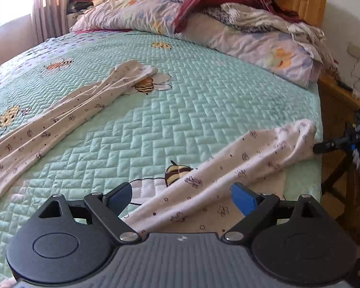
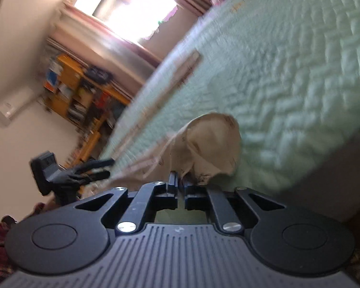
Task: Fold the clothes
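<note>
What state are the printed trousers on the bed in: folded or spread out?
Spread out, not folded. The printed trousers lie with both legs splayed apart across the green quilt, one leg end by the bed's edge.

No brand, number or label could be read with certainty in either view. White characters stood on the dark body of the right gripper (image 1: 324, 147) at the edge of the left wrist view, too small and blurred to make out. A small pale mark on each gripper's grey ribbed housing formed no letters.
</note>
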A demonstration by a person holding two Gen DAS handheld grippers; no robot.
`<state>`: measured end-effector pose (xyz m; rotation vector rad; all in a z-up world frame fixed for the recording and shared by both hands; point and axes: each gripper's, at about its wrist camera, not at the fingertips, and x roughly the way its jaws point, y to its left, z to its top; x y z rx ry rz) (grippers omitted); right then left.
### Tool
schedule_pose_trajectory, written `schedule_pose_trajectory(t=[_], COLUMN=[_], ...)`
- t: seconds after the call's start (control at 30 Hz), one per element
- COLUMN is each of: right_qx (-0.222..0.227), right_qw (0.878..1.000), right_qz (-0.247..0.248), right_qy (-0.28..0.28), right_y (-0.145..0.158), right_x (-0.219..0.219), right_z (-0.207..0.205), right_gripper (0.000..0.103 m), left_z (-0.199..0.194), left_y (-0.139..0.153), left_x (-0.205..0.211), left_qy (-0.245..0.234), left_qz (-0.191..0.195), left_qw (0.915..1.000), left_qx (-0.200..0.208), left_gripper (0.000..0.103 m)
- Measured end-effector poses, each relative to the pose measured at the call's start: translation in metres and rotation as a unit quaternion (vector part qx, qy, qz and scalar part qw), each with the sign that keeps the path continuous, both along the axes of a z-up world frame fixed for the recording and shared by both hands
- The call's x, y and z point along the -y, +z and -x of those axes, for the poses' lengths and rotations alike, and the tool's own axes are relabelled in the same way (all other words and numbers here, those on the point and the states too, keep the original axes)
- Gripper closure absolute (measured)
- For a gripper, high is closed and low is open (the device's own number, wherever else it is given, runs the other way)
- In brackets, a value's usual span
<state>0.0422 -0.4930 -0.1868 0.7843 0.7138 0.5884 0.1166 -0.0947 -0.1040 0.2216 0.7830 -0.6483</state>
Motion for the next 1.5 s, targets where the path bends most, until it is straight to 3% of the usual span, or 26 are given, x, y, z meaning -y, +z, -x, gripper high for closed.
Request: schedule_pose_trajectory(t=[0.07,0.13,0.2,0.5,0.73,0.87,0.97,1.3,1.43,1.5], right_qx=[0.007,0.024,0.034,-0.005,-0.033,-0.042,-0.074,-0.132,-0.107,-0.119], right_qw=[1.0,0.999,0.998,0.995,0.992,0.993,0.995,0.988,0.983,0.985], right_qz=[-0.004,-0.018,-0.026,-0.066,-0.105,-0.102,-0.051,-0.084,-0.146,-0.128], right_qy=[-0.008,-0.026,-0.046,-0.073,-0.064,-0.032,-0.031,-0.011,-0.014,-0.009], right_y=[0.005,0.013,0.018,0.011,0.003,0.007,0.012,0.001,0.002,0.001], right_x=[0.003,0.009,0.016,0.025,0.023,0.011,0.005,0.003,0.009,0.006], right_z=[0.005,0.01,0.014,-0.025,-0.037,-0.045,-0.054,-0.062,-0.06,-0.067], right_gripper=[0.083,0.057,0.047,0.046,0.046,0.045,0.043,0.043,0.041,0.041], left_z=[0.002,0.005,0.01,0.03,0.029,0.029,0.032,0.037,0.039,0.038], left_y=[0.002,0.006,0.009,0.008,0.002,0.005,0.008,0.005,0.006,0.006], left_x=[0.004,0.007,0.008,-0.006,-0.038,-0.049,-0.056,-0.065,-0.063,-0.063], left_qy=[-0.007,-0.013,-0.015,-0.001,0.049,0.067,0.072,0.082,0.077,0.078], left_qz=[-0.006,-0.001,0.006,0.009,0.019,0.025,0.022,0.021,0.017,0.018], left_qw=[0.9999,0.9999,0.9998,0.9999,0.9979,0.9967,0.9965,0.9955,0.9962,0.996], left_qx=[0.006,0.009,0.011,-0.012,-0.039,-0.04,-0.035,-0.042,-0.039,-0.041], left_gripper=[0.012,0.012,0.011,0.009,0.009,0.009,0.008,0.008,0.007,0.007])
